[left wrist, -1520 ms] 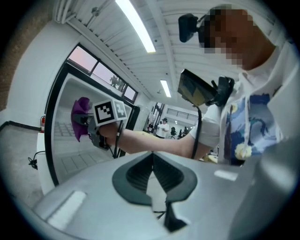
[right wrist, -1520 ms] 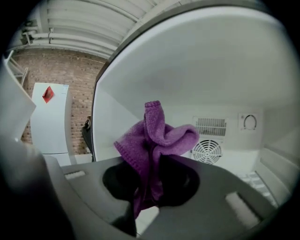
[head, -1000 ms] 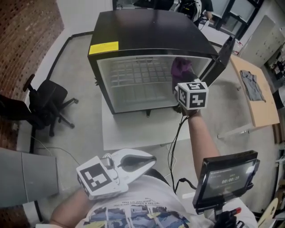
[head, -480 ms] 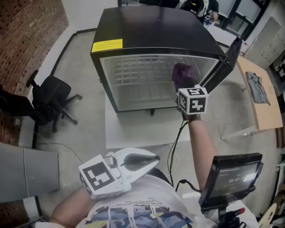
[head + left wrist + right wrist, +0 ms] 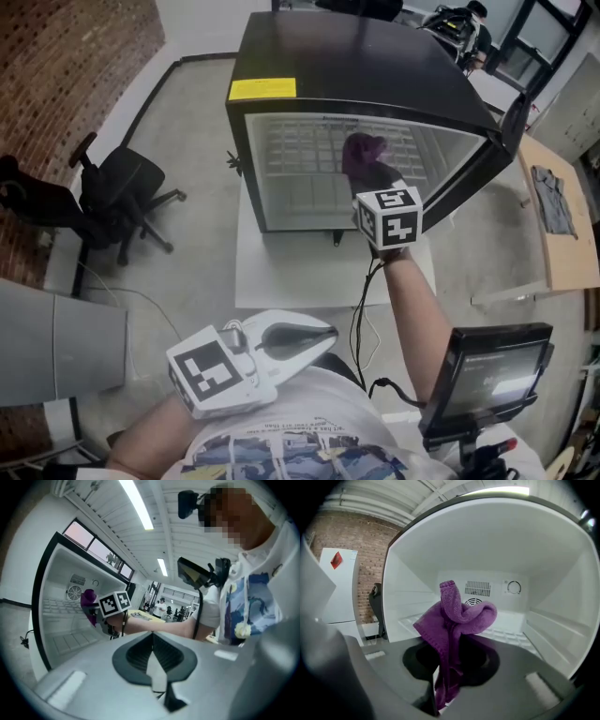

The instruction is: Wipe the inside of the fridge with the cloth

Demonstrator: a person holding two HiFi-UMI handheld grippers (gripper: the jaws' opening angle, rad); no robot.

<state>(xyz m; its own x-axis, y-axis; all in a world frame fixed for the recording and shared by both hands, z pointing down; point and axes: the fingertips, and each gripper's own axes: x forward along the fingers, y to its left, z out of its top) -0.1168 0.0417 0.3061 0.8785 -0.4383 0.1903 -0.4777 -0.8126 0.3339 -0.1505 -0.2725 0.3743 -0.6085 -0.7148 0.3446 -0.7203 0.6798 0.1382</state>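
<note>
Wiping step, we judge. Right gripper (image 5: 440, 686) fingers pinch the purple cloth (image 5: 459, 613) at the fridge (image 5: 356, 70) mouth, and we see no wall contact. Left gripper (image 5: 157, 672) fingers are pressed together, empty, by our chest. Next: push the cloth onto an inner wall and sweep.

Chair (image 5: 122, 192) left of fridge (image 5: 356, 66); cloth (image 5: 364, 152) in fridge opening.

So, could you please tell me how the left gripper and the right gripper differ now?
The right gripper grips the purple cloth; the left gripper holds nothing. The right gripper reaches into the open fridge; the left gripper is held back near the person's shirt. Both are shut.
</note>
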